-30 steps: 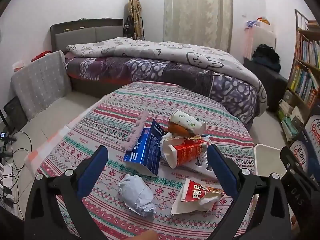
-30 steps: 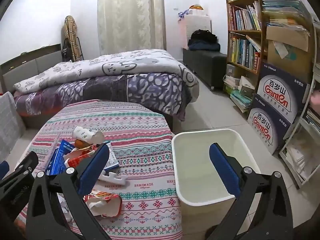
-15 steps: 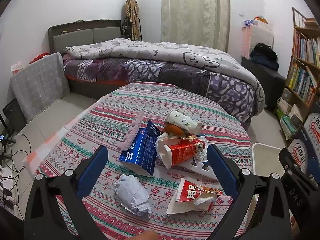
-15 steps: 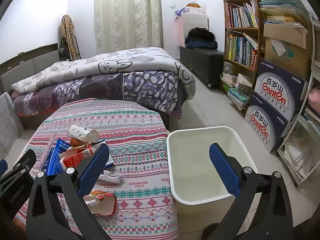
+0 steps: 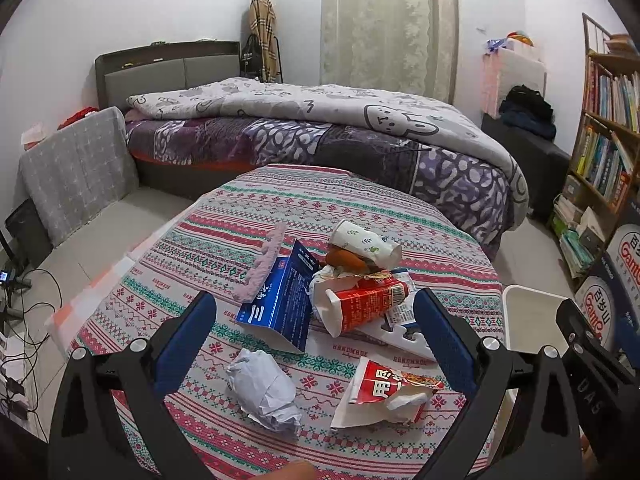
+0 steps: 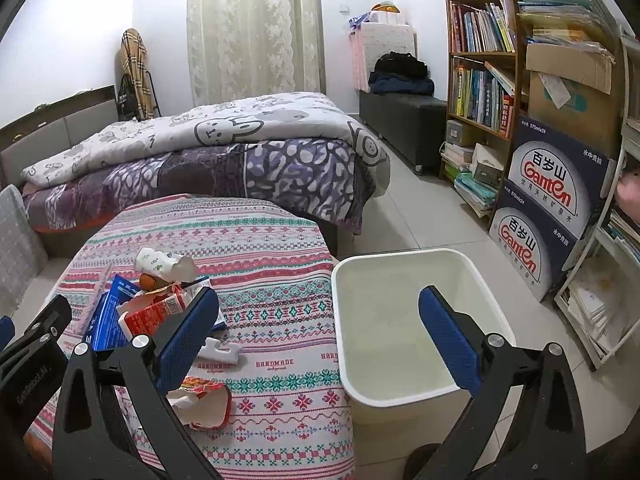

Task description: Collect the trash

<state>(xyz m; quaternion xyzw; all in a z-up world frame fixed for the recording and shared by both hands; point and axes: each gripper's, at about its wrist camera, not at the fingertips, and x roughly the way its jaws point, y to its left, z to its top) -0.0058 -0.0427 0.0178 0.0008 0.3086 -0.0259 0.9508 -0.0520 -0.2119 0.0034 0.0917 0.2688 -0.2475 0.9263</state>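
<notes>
Trash lies on the patterned round table (image 5: 248, 216): a crumpled white paper ball (image 5: 264, 390), a torn red-and-white wrapper (image 5: 386, 390), a blue carton (image 5: 280, 300), a red carton (image 5: 362, 306) on its side, a white paper cup (image 5: 362, 240) and a white plastic holder (image 5: 396, 334). My left gripper (image 5: 314, 334) is open and empty, above the near part of the pile. My right gripper (image 6: 320, 334) is open and empty, above the gap between the table and the empty white bin (image 6: 416, 324). The wrapper also shows in the right wrist view (image 6: 204, 404).
A bed (image 5: 320, 128) with a grey quilt stands behind the table. A bookshelf (image 6: 484, 80) and stacked water boxes (image 6: 552, 208) line the right wall. Cables (image 5: 16, 320) lie on the floor at left. A pink fuzzy strip (image 5: 264, 264) lies on the table.
Both grippers have drifted back and up a little, so the table and bin look slightly farther and lower. Nothing was picked up; both stay open.
</notes>
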